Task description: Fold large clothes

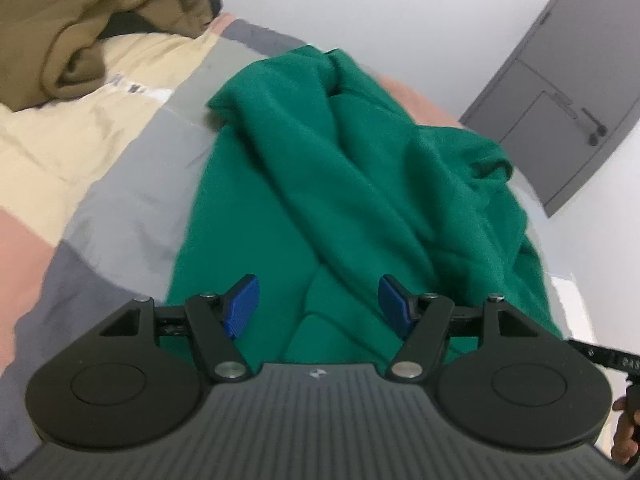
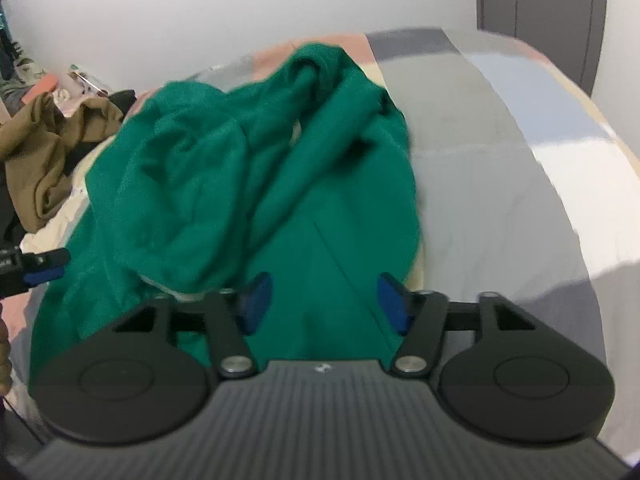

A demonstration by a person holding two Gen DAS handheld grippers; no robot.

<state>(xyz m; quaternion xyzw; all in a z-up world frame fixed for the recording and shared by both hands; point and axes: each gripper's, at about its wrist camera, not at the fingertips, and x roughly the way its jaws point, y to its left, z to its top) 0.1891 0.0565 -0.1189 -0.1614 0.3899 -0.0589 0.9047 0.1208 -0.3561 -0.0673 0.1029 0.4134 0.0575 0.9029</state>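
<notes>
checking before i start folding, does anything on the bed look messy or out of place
Yes. The green fabric garment lies bunched and twisted in deep folds on the grey, cream and pink patchwork bedcover, not spread flat. A crumpled olive-brown garment sits heaped beyond it, over something dark. Nothing looks spilled or torn.

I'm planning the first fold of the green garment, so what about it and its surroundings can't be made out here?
- green garment: near hem hidden behind the left gripper body, left wrist view.
- Its sleeves and collar: lost in bunched folds and motion blur, right wrist view.
- brown garment: cut off by the frame's top-left edge.
- dark item behind it: too small, mostly covered.
</notes>
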